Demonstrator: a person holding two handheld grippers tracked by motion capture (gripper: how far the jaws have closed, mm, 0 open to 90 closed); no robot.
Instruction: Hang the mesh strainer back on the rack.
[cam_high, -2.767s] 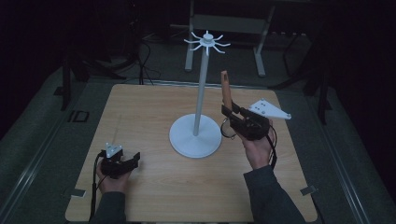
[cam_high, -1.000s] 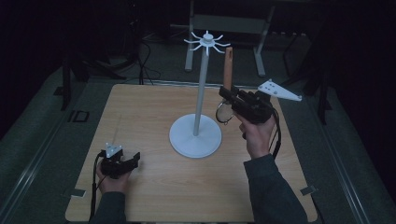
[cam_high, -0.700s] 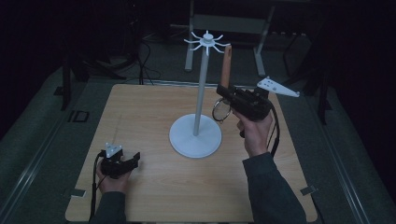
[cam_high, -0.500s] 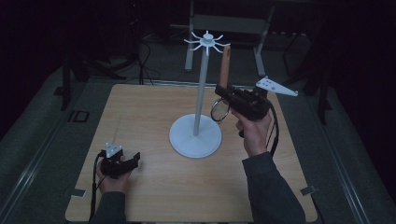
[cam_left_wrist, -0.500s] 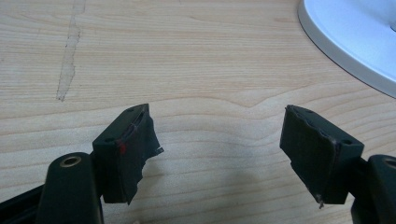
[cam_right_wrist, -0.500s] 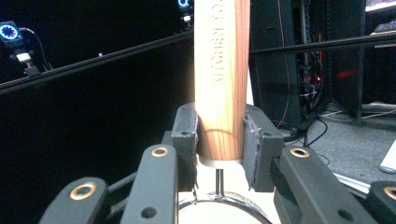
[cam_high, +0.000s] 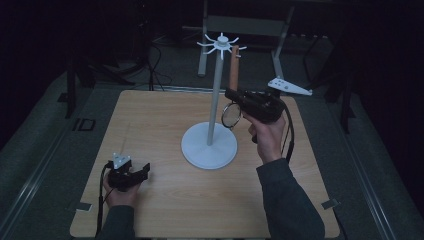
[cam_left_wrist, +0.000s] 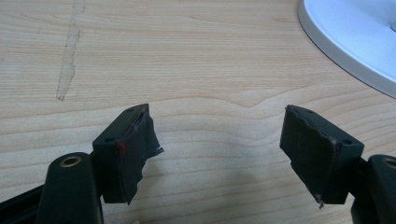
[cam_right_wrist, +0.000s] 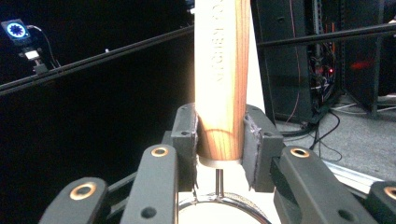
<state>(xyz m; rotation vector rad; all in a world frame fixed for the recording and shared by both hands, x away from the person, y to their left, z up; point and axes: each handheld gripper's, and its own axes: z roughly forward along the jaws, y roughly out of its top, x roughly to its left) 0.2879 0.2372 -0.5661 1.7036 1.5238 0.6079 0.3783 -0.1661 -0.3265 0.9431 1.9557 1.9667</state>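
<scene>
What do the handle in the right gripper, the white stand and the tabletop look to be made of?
Handle: pale wood, smooth, grain lines showing, faint lettering along it; a wire ring hangs below.
White stand: matte white, probably plastic or painted metal; the look leaves it open.
Tabletop: light wood or wood-look laminate, printed-looking grain, one scuffed streak.

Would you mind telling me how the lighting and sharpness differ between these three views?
High view: dim, with a dark surround; the table and white stand are the brightest things. Left gripper view: evenly lit and sharp, the left gripper casting a soft shadow on the wood. Right gripper view: the wooden handle is brightly lit against a dark background.
</scene>
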